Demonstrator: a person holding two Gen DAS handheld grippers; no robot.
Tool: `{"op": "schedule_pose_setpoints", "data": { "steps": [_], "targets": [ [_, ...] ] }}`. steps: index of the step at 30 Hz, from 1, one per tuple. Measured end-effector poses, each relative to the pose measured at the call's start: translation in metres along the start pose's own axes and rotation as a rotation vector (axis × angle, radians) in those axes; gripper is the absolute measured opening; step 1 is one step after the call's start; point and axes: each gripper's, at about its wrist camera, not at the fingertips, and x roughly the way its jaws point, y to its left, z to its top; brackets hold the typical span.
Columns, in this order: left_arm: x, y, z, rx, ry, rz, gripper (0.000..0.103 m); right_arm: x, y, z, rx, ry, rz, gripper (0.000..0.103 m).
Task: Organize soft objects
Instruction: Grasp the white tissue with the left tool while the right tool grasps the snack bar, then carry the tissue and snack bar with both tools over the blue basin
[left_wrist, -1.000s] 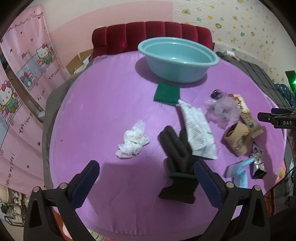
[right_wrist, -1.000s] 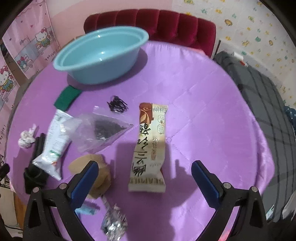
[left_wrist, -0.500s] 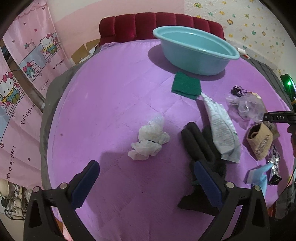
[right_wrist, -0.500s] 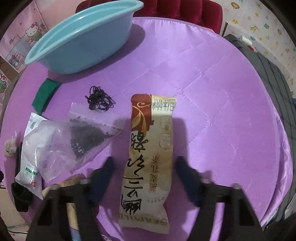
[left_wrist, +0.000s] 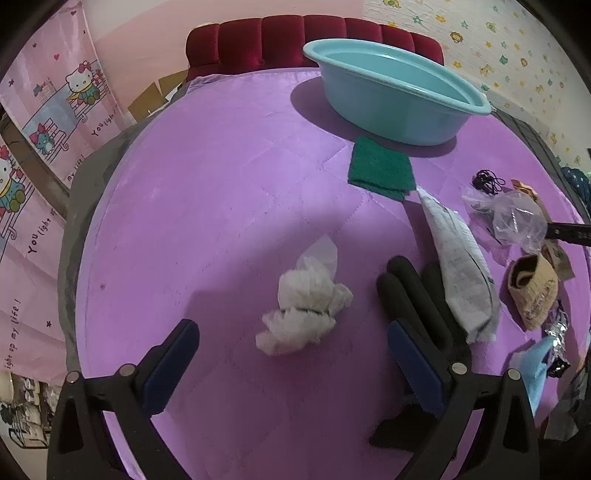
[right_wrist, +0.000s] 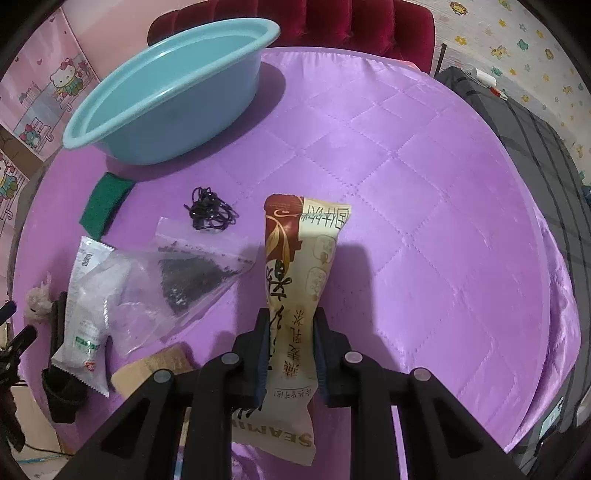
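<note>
Black hand-held gripper (right_wrist: 289, 345) frame, blue pads (left_wrist: 415, 360), silver screws.

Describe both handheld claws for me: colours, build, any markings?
The left claw and the right claw match: black plastic frames with triangular cut-outs and round silver pivot pins, and long fingers faced with dark blue pads. No markings, cables, hands or sleeves show.

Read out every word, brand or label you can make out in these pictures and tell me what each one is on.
"SEAMIL": snack packet, at the near end, seen upside down, cut off by the tool.
Chinese characters on that packet: too distorted to read surely.
"You light up my life!": pink curtain, in pieces along its edge.
White pouch: small print and a green label, too small to read.
Black bar at the left view's right edge: lettering cut off.
</note>
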Motion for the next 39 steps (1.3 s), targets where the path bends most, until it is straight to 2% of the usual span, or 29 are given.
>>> {"op": "schedule_pose_setpoints", "data": {
  "steps": [2,3,5,6,7,10,24,28,39],
  "targets": [
    [0.005,0.002,0.003,-0.002,0.003,-0.002,0.102,0.002,0.001,-0.002,0.002,0.0,0.004,0.021],
    [0.008,0.003,0.005,-0.004,0.007,-0.005,0.098,0.002,0.001,-0.002,0.004,-0.001,0.007,0.021],
    [0.015,0.004,0.008,-0.006,0.021,-0.012,0.082,0.004,0.001,0.002,0.006,0.0,0.009,0.021],
    [0.018,0.005,0.009,-0.003,0.033,-0.026,0.059,0.003,0.002,0.001,0.006,-0.002,0.008,0.021],
    [0.022,0.005,0.01,0.0,0.046,-0.047,0.029,0.001,0.002,0.001,0.006,-0.001,0.009,0.021],
    [0.023,0.005,0.013,0.006,0.045,-0.084,0.029,0.002,0.0,0.001,0.011,-0.006,0.01,0.021],
    [-0.011,-0.009,0.027,0.055,0.029,-0.123,0.028,-0.012,0.0,0.01,0.017,-0.037,0.021,0.021],
    [-0.025,-0.016,0.039,0.06,0.029,-0.146,0.028,-0.028,0.006,0.018,0.014,-0.037,0.021,0.021],
    [-0.045,-0.042,0.08,0.112,-0.038,-0.139,0.029,-0.056,0.021,0.05,-0.017,-0.084,0.038,0.021]
  ]
}}
